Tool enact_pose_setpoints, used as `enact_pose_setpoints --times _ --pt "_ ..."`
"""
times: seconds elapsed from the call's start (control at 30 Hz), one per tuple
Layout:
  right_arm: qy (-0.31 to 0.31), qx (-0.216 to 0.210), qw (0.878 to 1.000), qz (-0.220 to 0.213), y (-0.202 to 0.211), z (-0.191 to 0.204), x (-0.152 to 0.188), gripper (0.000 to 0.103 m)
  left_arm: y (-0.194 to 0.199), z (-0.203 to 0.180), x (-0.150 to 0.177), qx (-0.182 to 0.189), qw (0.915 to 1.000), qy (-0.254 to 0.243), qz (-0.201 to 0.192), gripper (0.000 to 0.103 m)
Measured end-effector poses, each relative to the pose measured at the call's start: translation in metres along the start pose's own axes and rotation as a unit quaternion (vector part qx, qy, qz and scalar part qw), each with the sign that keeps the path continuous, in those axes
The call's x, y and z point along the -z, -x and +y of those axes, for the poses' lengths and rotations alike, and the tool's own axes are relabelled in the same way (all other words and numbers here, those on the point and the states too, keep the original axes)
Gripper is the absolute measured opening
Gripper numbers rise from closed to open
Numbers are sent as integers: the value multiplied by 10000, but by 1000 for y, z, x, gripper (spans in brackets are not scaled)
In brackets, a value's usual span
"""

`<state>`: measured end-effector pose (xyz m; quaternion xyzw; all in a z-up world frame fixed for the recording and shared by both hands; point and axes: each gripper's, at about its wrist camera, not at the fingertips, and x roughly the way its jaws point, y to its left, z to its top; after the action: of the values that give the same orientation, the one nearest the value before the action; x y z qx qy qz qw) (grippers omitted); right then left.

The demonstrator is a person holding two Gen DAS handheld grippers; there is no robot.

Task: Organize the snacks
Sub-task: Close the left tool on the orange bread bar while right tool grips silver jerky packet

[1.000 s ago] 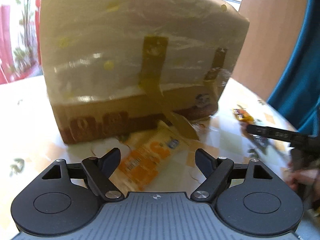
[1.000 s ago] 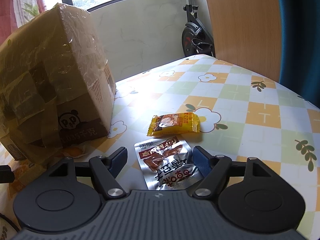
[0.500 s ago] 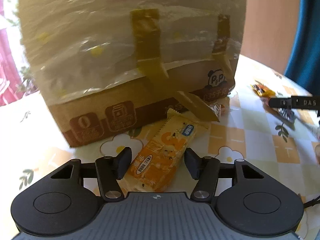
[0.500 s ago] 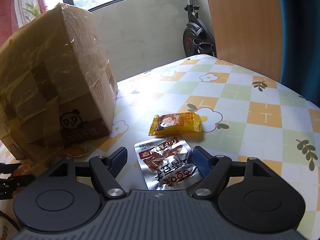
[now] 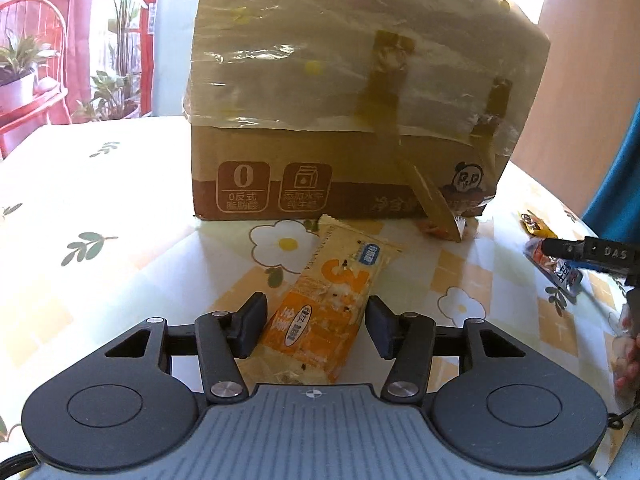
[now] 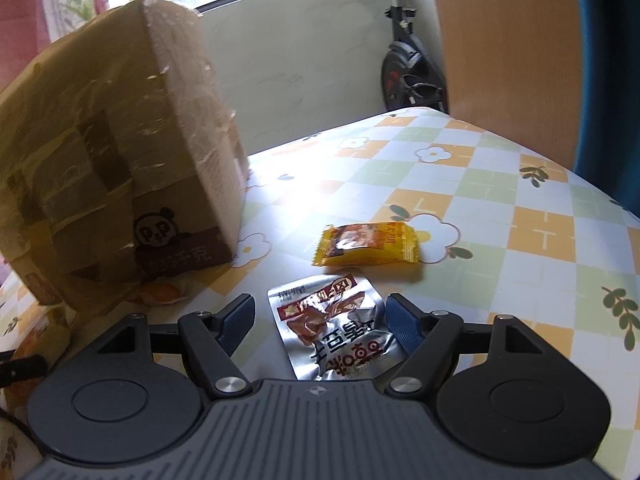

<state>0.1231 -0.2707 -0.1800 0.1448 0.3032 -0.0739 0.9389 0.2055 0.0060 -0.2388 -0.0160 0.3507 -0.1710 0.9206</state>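
An orange snack bar packet (image 5: 324, 308) lies flat on the flowered tablecloth (image 5: 120, 208) in front of a taped cardboard box (image 5: 360, 100). My left gripper (image 5: 316, 320) straddles the packet's near half. Its jaws are closing, and a thin gap still shows beside the left pad (image 5: 252, 328). My right gripper (image 6: 320, 316) is open around a silver packet (image 6: 332, 328), with gaps on both sides. A yellow packet (image 6: 366, 248) lies just beyond it. One finger of the right gripper (image 5: 592, 256) shows in the left wrist view.
The box (image 6: 112, 160) stands left of the right gripper, with a small orange wrapper (image 6: 160, 292) at its base. A person's hand (image 5: 626, 352) is at the right edge. A wooden panel (image 6: 500, 40) and an exercise bike (image 6: 408, 68) stand past the table.
The left gripper has moved in and down over the orange packet, and its jaws have narrowed around it. The right gripper and the silver packet have kept still.
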Motion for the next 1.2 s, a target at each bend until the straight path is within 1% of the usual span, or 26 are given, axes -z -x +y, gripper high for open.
enact_pose_setpoints --times 0.13,0.2,0.27,0.3,0.37,0.47,0.57,0.77,0.83,0.87,0.9,1.0,1.07,1.13,1.2 --pt "195 -162 9997 -5 6 3 -6 76 -1 -1 2 -26 10000 -11 -71 56" --pt "556 -85 9984 18 9 7 -10 76 0 -2 2 -53 9999 -36 -92 56" --pt "997 1 9950 -1 10 9 -11 80 1 -1 3 -57 9999 -46 -102 56" --pt "1223 20 9925 51 9 10 -10 80 2 0 3 -45 9999 -40 -107 56" --pt "1463 48 9891 182 5 11 -6 80 1 0 4 -24 9999 -21 -116 56" --pt "1425 -67 9891 358 -1 8 3 80 1 1 4 -6 9999 -12 -124 56" --pt "1493 62 9882 349 -4 9 5 80 1 -1 4 -19 9999 -45 -126 57" --pt "1433 52 9887 445 -8 6 5 79 2 0 4 -4 9999 -27 -134 57" --pt "1447 19 9885 430 -6 7 5 74 2 0 4 0 9999 -20 -136 57" --pt "1449 -23 9886 408 -5 7 6 69 2 0 4 4 9999 -17 -136 57" --pt "1462 -32 9885 387 -5 8 6 63 2 0 4 9 9999 -10 -138 57" --pt "1419 -75 9893 323 -2 7 6 60 2 2 4 -1 9999 36 -155 54" --pt "1388 -158 9898 283 0 6 7 58 4 7 5 36 9996 176 -195 48" --pt "1416 -172 9897 144 4 7 7 43 5 11 5 117 9993 292 -218 46" --pt "1335 -207 9908 100 6 5 7 38 6 11 5 140 9992 288 -225 45"
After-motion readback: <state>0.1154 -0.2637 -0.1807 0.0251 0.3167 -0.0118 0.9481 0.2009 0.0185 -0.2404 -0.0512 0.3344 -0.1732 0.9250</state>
